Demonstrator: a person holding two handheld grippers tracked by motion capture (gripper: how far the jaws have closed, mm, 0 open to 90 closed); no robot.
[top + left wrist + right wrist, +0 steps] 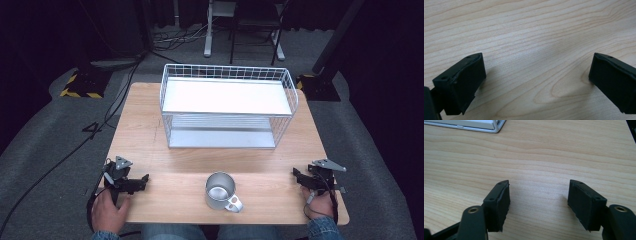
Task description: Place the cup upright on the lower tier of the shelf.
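Two tongs rest on your desk [150, 150], both gaping with nothing between them: left tongs [145, 178] lower left, right tongs [296, 174] lower right. The high view adds the empty metal mug [220, 191] at bottom centre and the empty wire basket [227, 106] above it.

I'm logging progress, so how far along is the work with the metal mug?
Nothing looks done yet: the metal mug stands untouched near the table's front edge, apart from the white wire rack. Nothing is in hand; the left hand-held gripper and right hand-held gripper rest open on the wood. Reaching, grasping and moving the mug all remain.
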